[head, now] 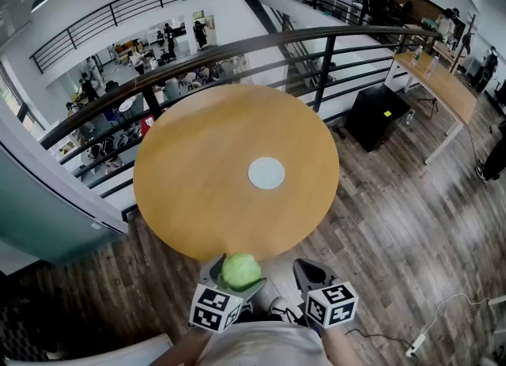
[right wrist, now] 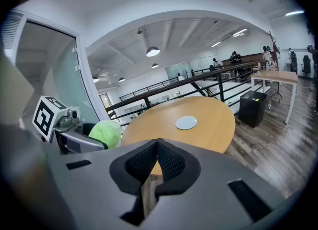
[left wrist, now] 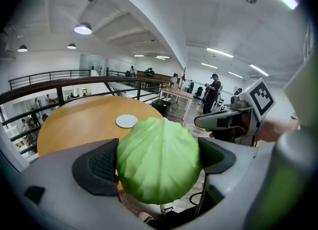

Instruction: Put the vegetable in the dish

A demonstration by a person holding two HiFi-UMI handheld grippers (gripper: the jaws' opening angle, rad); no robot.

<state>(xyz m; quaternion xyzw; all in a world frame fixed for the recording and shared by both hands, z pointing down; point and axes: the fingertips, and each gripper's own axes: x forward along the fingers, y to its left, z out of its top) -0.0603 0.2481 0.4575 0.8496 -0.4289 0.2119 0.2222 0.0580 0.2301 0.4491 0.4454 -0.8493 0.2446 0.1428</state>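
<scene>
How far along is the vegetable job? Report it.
Done: the left tongs grip the cabbage. In hand: it is held just off the table's near edge; right tongs shut, empty. Left: carry it to the bare white dish mid-table, release.

The head camera looks steeply down from just short of the round tabletop (head: pixel 198 175), taking in its whole top and the railing (head: pixel 237 48) beyond it. The left gripper (left wrist: pixel 159 159) carries a camera low off the tabletop's near edge, facing across it. The right gripper (right wrist: pixel 157 157) carries another just alongside, seemingly aimed much the same way. All three views share the tabletop and its white dish (head: pixel 266 173).
</scene>
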